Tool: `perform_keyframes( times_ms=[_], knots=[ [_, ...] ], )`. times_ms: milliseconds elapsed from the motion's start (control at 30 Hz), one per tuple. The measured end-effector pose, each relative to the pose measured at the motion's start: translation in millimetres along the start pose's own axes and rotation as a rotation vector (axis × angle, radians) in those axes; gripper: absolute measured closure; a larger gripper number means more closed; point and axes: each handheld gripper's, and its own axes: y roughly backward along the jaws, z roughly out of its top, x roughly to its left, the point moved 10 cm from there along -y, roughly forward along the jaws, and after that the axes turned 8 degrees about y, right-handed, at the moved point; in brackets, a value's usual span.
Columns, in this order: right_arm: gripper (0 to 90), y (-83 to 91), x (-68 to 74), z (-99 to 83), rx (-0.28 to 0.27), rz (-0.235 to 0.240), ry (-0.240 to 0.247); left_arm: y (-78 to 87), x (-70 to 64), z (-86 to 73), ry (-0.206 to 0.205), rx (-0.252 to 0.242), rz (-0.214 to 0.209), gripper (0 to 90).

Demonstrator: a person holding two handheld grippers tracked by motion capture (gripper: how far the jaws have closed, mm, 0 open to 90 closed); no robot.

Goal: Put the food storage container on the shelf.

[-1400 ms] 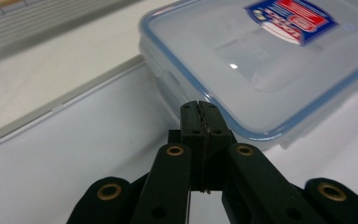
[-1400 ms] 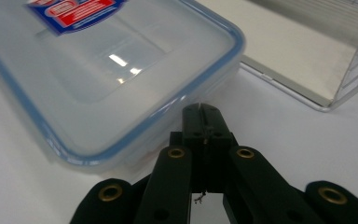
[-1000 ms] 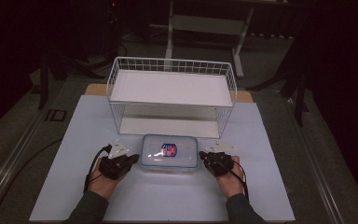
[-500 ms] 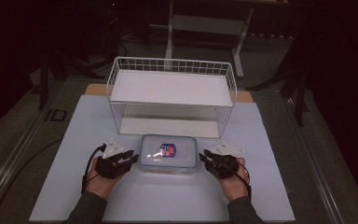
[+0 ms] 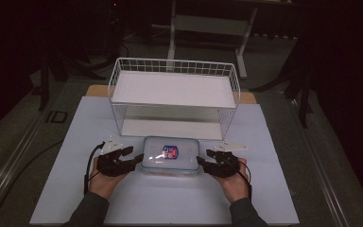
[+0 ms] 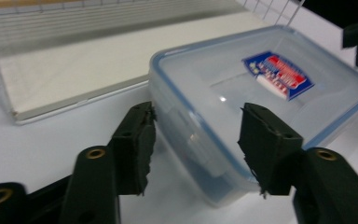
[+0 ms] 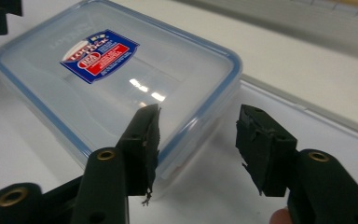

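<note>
Both jaws stood apart on the left hand-held gripper (image 5: 133, 157) and the right hand-held gripper (image 5: 205, 163), bracketing the 2 short ends of the lidded box (image 5: 170, 154) on the table (image 5: 170, 203). Next, likely, closing on those ends. The wire rack (image 5: 174, 97) stood just behind; open room lay nearer the person.

Clear box (image 5: 171, 155), blue rim, red-blue label (image 5: 171, 152)
</note>
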Motion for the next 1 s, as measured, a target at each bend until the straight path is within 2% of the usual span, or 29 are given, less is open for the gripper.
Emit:
perform_keyframes(
  times_ms=[100, 267, 300, 333, 367, 533, 567, 633, 667, 800, 833, 1000],
  knots=[
    [41.2, -3.6, -0.6, 0.9, -0.004, 0.004, -0.03, -4.5, -4.8, 2.8, 0.014, 0.01, -0.025, 35.8],
    [36.7, -12.0, -0.4, 0.6, 0.007, 0.038, -0.077, -11.2, -3.9, 2.3, 0.021, 0.027, -0.024, 30.5],
    [35.1, -14.5, -0.5, -0.7, 0.017, 0.043, -0.089, -15.8, -2.5, 2.4, 0.04, 0.036, -0.03, 30.1],
    [35.1, -14.5, -0.5, -0.7, 0.017, 0.043, -0.089, -15.8, -2.5, 2.4, 0.04, 0.036, -0.03, 29.8],
    [32.3, -17.0, -0.4, -0.7, 0.015, 0.06, -0.114, -20.7, -1.6, 1.9, 0.054, 0.045, -0.033, 28.7],
    [26.2, -19.6, -0.8, -1.3, 0.018, 0.086, -0.147, -31.5, -1.7, -0.5, 0.074, 0.072, -0.039, 23.8],
    [20.6, -21.3, 0.8, -1.9, 0.024, 0.12, -0.172, -34.0, -2.6, 0.1, 0.086, 0.072, -0.04, 22.8],
    [15.3, -24.1, 4.0, -3.4, 0.04, 0.148, -0.187, -36.2, -3.8, 0.8, 0.077, 0.073, -0.032, 20.6],
    [13.6, -25.2, 5.7, -3.6, 0.043, 0.16, -0.191, -37.7, -5.1, 0.8, 0.086, 0.077, -0.036, 20.3],
    [12.6, -29.8, 10.6, -2.8, 0.045, 0.193, -0.215, -41.6, -6.6, 0.1, 0.106, 0.09, -0.051, 15.2],
    [12.7, -32.4, 11.8, -2.4, 0.047, 0.203, -0.225, -42.8, -6.2, -0.4, 0.123, 0.095, -0.061, 14.7],
    [11.0, -36.9, 17.0, -3.9, 0.059, 0.235, -0.241, -43.6, -4.4, -1.5, 0.147, 0.108, -0.086, 14.2]
  ],
)
